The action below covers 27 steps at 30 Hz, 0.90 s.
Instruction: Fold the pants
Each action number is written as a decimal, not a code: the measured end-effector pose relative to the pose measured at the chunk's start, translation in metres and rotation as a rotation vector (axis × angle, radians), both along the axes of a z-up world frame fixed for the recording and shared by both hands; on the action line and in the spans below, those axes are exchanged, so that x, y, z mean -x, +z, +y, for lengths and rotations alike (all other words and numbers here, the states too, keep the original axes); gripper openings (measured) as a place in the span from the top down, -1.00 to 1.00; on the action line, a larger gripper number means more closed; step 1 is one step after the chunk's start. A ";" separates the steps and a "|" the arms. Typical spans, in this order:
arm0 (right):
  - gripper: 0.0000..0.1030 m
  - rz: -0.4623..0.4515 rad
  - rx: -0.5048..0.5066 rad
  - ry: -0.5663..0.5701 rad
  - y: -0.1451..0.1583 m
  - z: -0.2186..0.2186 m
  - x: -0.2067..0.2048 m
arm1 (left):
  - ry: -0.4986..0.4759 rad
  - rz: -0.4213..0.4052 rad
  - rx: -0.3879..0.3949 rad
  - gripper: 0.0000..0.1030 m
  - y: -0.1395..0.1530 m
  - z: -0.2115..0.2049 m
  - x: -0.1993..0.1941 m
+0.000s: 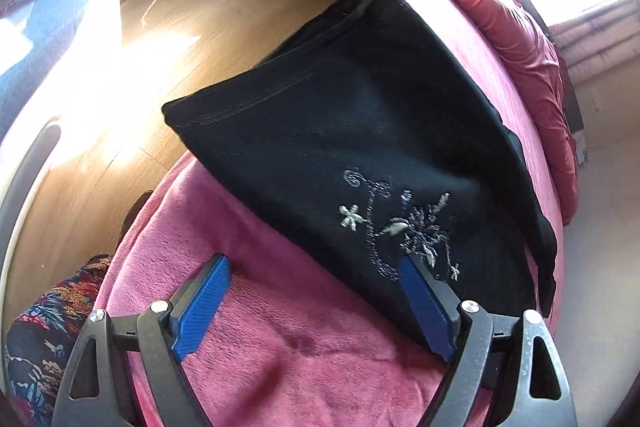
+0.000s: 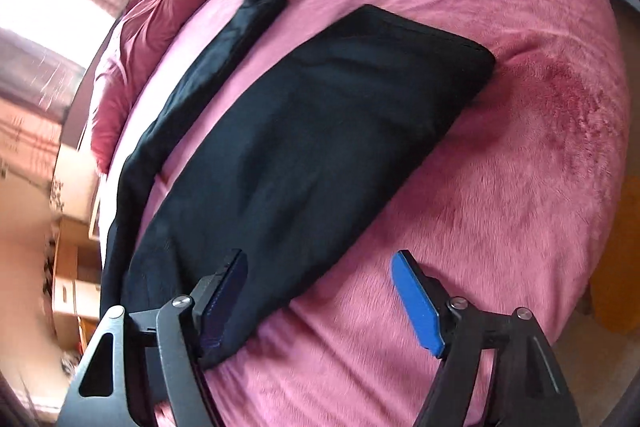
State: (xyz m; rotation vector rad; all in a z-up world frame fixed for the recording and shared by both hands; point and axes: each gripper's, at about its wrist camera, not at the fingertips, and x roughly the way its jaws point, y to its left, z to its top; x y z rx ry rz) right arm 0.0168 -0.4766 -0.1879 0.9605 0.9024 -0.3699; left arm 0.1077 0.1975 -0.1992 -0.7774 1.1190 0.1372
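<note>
You are partway into the fold: the pants (image 1: 340,131) lie spread on the pink blanket (image 1: 248,307), and neither tool has hold of them. Your left gripper (image 1: 316,303) hangs over the near edge of the pants with its fingers wide apart, one blue pad (image 1: 424,311) above the cloth by the embroidery (image 1: 400,227), the other pad over bare blanket just beside that edge. Your right gripper (image 2: 320,295) is likewise spread, its left finger (image 2: 224,291) over the near corner of the pants (image 2: 320,131), its right finger (image 2: 416,303) over blanket beside them. Whether any pad touches the cloth cannot be told.

The step in hand looks like the approach to a grasp. The next move probably calls for you to lower each tool until the near edge of the pants sits between its pads, close on all layers together, then carry that edge across toward the far edge, keeping both hands level so the fold lands square.

The pants are black, soft and matte, with pale floral stitching near your left tool and a line of seam stitching further off. In the right view one broad panel lies fairly flat, while a narrower strip (image 2: 224,47), seemingly the other leg, runs apart from it on the side toward the bunched red duvet (image 2: 136,39). That leg will likely need bringing over first.
</note>
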 end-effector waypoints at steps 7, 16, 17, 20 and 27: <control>-0.21 0.010 0.022 -0.009 -0.008 -0.011 -0.039 | 0.092 -0.018 0.065 -0.16 0.001 0.027 -0.009; 0.63 0.084 0.126 0.047 -0.003 -0.029 -0.057 | 0.155 -0.022 0.075 0.70 0.001 0.047 -0.025; 0.66 0.079 0.122 0.046 0.000 -0.031 -0.056 | 0.152 -0.033 0.070 0.74 0.004 0.047 -0.022; 0.68 0.047 0.147 0.045 0.016 -0.038 -0.054 | 0.132 -0.069 0.039 0.81 0.009 0.047 -0.009; 0.71 0.003 0.244 0.076 0.056 -0.047 -0.035 | 0.092 -0.131 0.031 0.87 0.044 0.043 0.027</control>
